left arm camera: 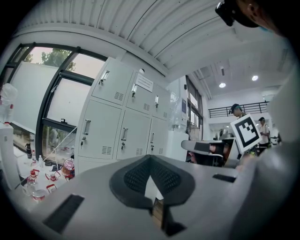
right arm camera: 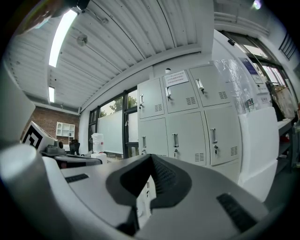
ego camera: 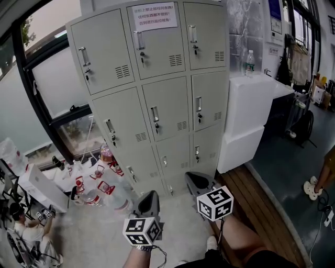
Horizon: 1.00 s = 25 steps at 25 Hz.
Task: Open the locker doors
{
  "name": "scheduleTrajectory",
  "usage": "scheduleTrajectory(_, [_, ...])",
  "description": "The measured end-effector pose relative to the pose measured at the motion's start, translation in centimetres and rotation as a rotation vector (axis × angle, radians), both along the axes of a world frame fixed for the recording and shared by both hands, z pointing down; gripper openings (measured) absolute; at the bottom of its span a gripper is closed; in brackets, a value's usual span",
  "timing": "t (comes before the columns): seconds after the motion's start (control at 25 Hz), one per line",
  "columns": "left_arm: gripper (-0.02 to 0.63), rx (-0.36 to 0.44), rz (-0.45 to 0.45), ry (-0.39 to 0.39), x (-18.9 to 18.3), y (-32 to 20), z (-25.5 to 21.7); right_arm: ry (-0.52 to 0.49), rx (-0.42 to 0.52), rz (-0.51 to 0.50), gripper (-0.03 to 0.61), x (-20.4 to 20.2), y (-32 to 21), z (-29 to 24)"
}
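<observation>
A grey metal locker cabinet [ego camera: 157, 99] stands ahead with three columns of doors, every door closed, each with a handle and a key. A paper notice [ego camera: 155, 15] is stuck on the top middle door. My left gripper [ego camera: 149, 199] and right gripper [ego camera: 197, 179] hover low in front of the bottom doors, well short of any handle. The left gripper [left arm camera: 150, 158] is shut with nothing between its jaws, and the lockers [left arm camera: 124, 119] lie beyond it. The right gripper [right arm camera: 151, 157] is shut and empty too, facing the lockers [right arm camera: 187, 126].
White boxes [ego camera: 246, 112] stand against the cabinet's right side, with a water bottle [ego camera: 250, 62] on top. Bottles and red-trimmed clutter [ego camera: 97, 183] crowd the floor at the lower left, below a window [ego camera: 49, 99]. A person [ego camera: 23, 225] sits at the far lower left.
</observation>
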<state>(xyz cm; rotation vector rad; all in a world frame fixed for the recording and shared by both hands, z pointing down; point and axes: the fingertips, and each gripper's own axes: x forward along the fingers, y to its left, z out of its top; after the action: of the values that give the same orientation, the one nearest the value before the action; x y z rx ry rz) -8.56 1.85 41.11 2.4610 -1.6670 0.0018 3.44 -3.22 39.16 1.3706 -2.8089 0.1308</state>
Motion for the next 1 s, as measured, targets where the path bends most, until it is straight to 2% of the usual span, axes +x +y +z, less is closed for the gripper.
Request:
scheduleTrajectory(0.56, [-0.003, 0.002, -0.02, 0.0, -3.5, 0.9, -0.2, -0.003, 0.021, -0.023, 0.0, -4.1, -0.4, -1.2])
scheduleTrajectory(1.0, [-0.003, -0.003, -0.064, -0.004, -5.6, -0.5, 0.0, -0.006, 0.015, -0.063, 0.0, -6.6, -3.2, -1.0])
